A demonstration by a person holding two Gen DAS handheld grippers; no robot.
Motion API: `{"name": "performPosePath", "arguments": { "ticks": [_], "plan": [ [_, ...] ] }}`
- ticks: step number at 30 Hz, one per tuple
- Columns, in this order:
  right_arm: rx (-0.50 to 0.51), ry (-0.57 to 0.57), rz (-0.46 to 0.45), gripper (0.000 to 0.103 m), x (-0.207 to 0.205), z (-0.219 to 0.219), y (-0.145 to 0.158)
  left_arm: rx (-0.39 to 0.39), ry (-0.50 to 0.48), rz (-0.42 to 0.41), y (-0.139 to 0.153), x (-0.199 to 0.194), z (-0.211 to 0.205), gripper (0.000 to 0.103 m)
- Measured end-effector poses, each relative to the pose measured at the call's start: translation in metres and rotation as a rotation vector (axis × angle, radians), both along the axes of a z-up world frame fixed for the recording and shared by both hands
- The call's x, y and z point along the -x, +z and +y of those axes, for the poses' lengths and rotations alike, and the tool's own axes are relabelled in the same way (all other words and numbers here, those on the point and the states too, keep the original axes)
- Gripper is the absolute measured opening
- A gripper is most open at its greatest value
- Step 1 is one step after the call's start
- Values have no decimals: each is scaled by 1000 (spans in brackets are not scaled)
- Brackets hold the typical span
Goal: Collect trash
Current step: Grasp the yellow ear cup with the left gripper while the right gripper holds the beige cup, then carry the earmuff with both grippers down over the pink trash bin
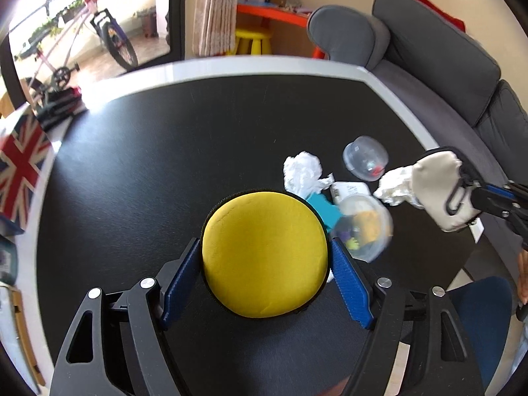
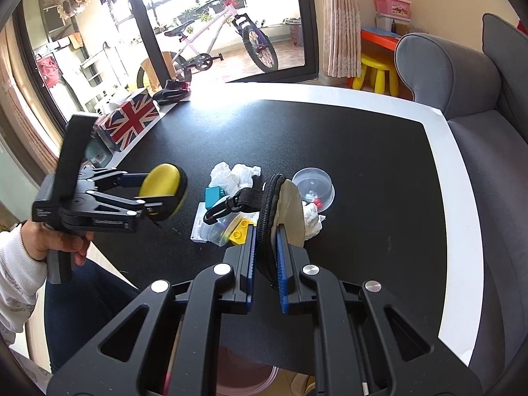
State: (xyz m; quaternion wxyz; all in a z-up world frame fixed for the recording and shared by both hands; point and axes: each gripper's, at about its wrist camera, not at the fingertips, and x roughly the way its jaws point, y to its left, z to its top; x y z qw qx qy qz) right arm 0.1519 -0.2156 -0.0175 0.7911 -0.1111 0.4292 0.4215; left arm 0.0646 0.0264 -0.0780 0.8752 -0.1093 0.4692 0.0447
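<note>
My left gripper (image 1: 265, 257) is shut on a round yellow case (image 1: 264, 254) held above the black table (image 1: 165, 165); it also shows in the right wrist view (image 2: 161, 186). My right gripper (image 2: 266, 247) is shut on a beige zip pouch (image 2: 283, 217), seen from the left wrist view (image 1: 442, 188) at the right. On the table between them lie a crumpled white tissue (image 1: 303, 171), a second tissue wad (image 1: 394, 186), a teal block (image 1: 325, 209), a white packet (image 1: 349, 189) and two clear plastic capsules (image 1: 364, 161) (image 1: 366, 227).
A Union Jack tissue box (image 2: 127, 122) stands at the table's left edge. A grey sofa (image 2: 478, 115) runs along the right side. A glass door with a bicycle (image 2: 224, 43) behind it is at the back. A yellow stool (image 2: 378, 72) stands far right.
</note>
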Motion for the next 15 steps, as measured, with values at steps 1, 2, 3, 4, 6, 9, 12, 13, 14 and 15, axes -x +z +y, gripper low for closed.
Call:
{"name": "performPosePath", "arguments": {
  "ticks": [1,2,3,4,6,9,12,13,14,15],
  "plan": [
    [-3,1,-2,11,2,-1,2,-6,-2,-13,5,4,-2,74],
    [-6,3,-7,11,5,-3,4,-15,-5,-30,12,10,-5,74],
    [-10,4,-11,11,6,-5,5,-18,-9,-45,18,15,-8,74],
    [-14,5,-14,11,9,-7,7,-21,-14,-65,25,23,-13,74],
    [-19,9,-19,11,16,-11,11,-33,-21,-88,34,31,-21,74],
    [-24,16,-25,11,27,-17,14,-39,-35,-121,45,47,-32,74],
    [-31,21,-24,11,41,-23,16,-40,-51,-144,53,62,-44,74],
    [-32,24,-23,11,46,-25,16,-40,-54,-147,53,65,-45,74],
    [-33,28,-22,11,51,-27,17,-41,-59,-149,54,69,-50,74],
    [-34,32,-22,11,55,-28,18,-43,-63,-150,54,73,-53,74]
  ]
}}
